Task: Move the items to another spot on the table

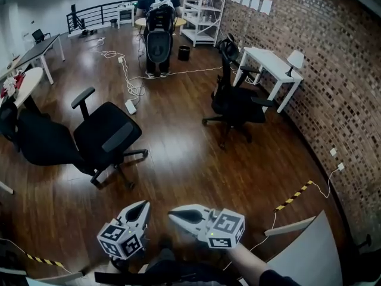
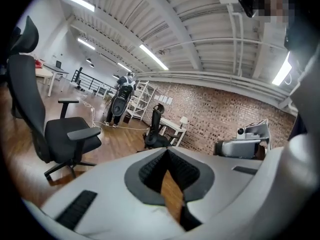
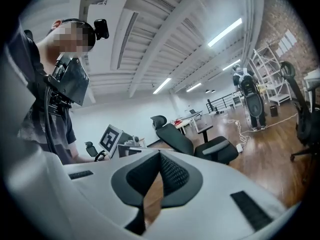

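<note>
From the head view, the left gripper [image 1: 143, 206] and the right gripper [image 1: 173, 215] are held low, side by side over the wooden floor [image 1: 196, 165], on the near side of a black office chair [image 1: 104, 137]. Each has its claw pressed together and carries nothing. The items of the task are not to be seen here, so I cannot tell if they are heavy, soft, slippery or fragile, nor where one should take hold of them. Far to the right of the chair and nearer to the viewer, a pale flat slab [image 1: 315, 249] enters the picture, perhaps a corner of a table; its top is bare as far as it shows. Beyond the chair stands a person [image 1: 159, 22] with a backpack, and well to its right are a second dark chair [image 1: 238, 106], a white desk [image 1: 271, 64] and a rough brick wall [image 1: 333, 70]. The floor is of dark, glossy planks, and a white cable [image 1: 128, 76] winds over it behind the chair.

In the left gripper view, the ribbed black pads meet with only floor behind them. The padded chair, with its smooth plastic armrests, stands to the left.

In the right gripper view, the pads are also together and empty, and the chair sits just past them. No items appear here either.
</note>
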A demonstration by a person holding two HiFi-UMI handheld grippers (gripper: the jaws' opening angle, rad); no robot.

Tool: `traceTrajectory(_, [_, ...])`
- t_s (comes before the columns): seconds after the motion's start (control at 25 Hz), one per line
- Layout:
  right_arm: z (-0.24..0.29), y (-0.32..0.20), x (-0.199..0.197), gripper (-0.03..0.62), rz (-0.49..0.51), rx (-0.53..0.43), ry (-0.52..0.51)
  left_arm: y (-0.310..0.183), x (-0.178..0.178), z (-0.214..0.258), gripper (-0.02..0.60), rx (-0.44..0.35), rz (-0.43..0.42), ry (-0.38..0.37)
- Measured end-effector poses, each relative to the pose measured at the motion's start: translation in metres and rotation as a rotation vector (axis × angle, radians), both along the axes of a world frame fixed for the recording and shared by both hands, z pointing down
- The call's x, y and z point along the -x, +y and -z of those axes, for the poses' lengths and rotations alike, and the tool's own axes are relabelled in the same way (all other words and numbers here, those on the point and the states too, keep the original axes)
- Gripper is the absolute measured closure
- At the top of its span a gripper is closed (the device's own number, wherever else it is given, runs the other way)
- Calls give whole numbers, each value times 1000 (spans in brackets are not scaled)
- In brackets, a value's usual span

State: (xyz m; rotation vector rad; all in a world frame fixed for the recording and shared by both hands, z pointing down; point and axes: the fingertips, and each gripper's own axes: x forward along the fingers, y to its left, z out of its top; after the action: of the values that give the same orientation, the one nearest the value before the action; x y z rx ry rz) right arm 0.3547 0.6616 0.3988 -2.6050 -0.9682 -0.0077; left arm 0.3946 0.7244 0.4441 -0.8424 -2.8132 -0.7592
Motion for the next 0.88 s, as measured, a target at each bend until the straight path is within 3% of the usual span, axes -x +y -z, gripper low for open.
traceTrajectory(0.36, [-3,31,0,612,4,-20,-83,44,-2,0,588,-56,25,-49])
traceTrajectory(0.68, [9,41,43,613,-76,-31,14,69,80,13,587,13,-206,-30])
traceTrajectory(0.88, [0,27,87,612,-249,-92,89,50,128,8,588,-4,-348,5])
